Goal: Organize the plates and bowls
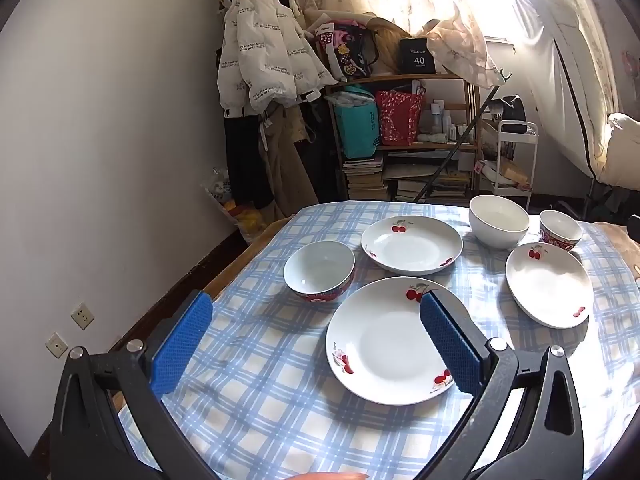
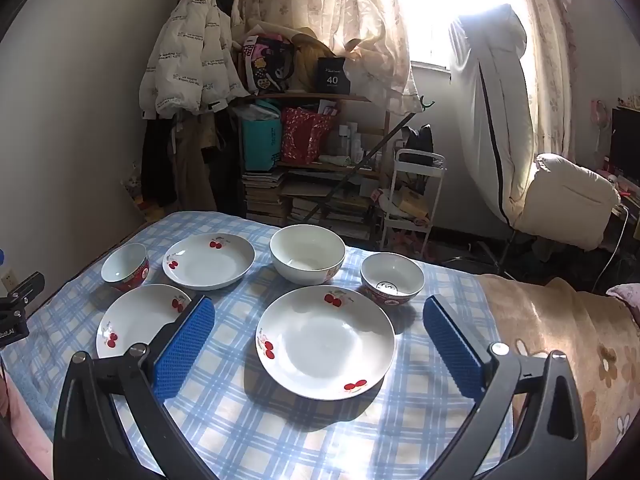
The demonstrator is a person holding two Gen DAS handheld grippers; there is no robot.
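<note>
Crockery is spread loose on the checked tablecloth (image 2: 280, 432): three cherry-print plates, two red-sided bowls, one large white bowl (image 2: 307, 258). Nothing is stacked yet. Left gripper (image 1: 316, 344) is held spread wide and empty above the near left plate (image 1: 390, 340); right gripper (image 2: 320, 344) is likewise spread and empty, with the near right plate (image 2: 325, 342) framed between its fingers. Glazed ceramic is judged stiff, slick, heavy for its size and chip-prone. A rim pinch is advised, pads across the lip; the soft cloth may hinder getting under an edge.
</note>
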